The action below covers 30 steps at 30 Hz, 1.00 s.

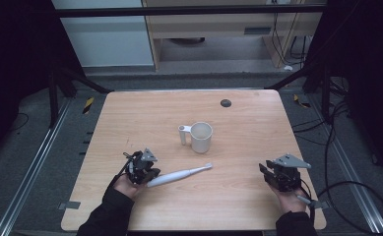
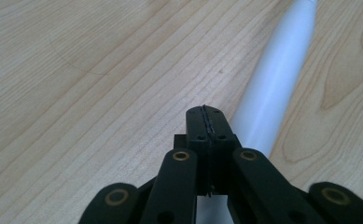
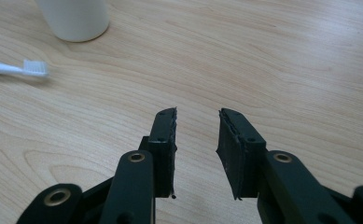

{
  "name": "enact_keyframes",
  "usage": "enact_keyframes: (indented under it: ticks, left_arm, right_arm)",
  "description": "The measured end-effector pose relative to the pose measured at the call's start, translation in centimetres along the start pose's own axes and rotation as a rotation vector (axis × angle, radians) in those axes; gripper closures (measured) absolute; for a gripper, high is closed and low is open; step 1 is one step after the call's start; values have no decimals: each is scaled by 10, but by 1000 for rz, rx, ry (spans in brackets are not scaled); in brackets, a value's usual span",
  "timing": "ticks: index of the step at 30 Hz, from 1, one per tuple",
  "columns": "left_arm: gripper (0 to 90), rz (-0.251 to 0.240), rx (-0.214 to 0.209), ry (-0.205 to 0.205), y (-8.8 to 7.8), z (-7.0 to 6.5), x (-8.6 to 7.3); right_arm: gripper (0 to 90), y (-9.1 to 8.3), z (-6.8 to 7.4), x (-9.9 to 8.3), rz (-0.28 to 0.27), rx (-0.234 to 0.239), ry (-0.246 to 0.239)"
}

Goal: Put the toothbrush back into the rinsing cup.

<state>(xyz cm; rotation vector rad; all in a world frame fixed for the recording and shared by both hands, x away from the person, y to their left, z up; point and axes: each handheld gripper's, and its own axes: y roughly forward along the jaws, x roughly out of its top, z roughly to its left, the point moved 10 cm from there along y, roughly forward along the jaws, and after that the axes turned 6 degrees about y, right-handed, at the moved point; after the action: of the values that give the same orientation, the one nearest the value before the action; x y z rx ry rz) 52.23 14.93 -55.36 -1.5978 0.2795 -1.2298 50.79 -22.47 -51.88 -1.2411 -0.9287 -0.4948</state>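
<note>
Left tool (image 2: pixel 206 114): my jaws are pressed together with nothing between them, low over the table (image 1: pixel 130 113). The handle of the electric toothbrush (image 2: pixel 275 93) lies just beside them, apart from the pads. Right tool (image 3: pixel 197 116): jaws spread, nothing between, near the table's right edge and well apart from the work.

Location of item: the toothbrush lies flat on the table. Its thick end is at my left tool and its bristle head (image 3: pixel 33 67) points toward the white cup (image 1: pixel 201 136), which stands upright near the table's middle.

Risks, as I judge them:
- With the jaws together, a push forward would nudge the handle, not grip it. The round body could roll or spin away.
- The handle looks smooth and glossy. A pinch off its centre line could squeeze it out sideways.
- A hold at the thick end leaves the long neck unsupported, so the head may droop or swing and knock the cup.
- The cup looks light and may tip if struck on its rim.

Materials: the toothbrush is white plastic, a tapered cylinder narrowing to a thin neck with short white bristles. The cup is plain, white and cylindrical. The table is pale wood-grain laminate, flat and smooth. My pads are black and ridged.
</note>
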Motion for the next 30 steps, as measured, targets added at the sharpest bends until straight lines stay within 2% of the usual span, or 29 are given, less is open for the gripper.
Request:
enact_keyframes:
  ticks: [10,30]
  left_arm:
    - [895,8,-9,-4,-2,-5,-4]
    - [895,20,-26,13,-5,-18,-11]
  right_arm:
    - [668,-1,0,0,-1,2,4]
    - [673,-1,0,0,1,2,6]
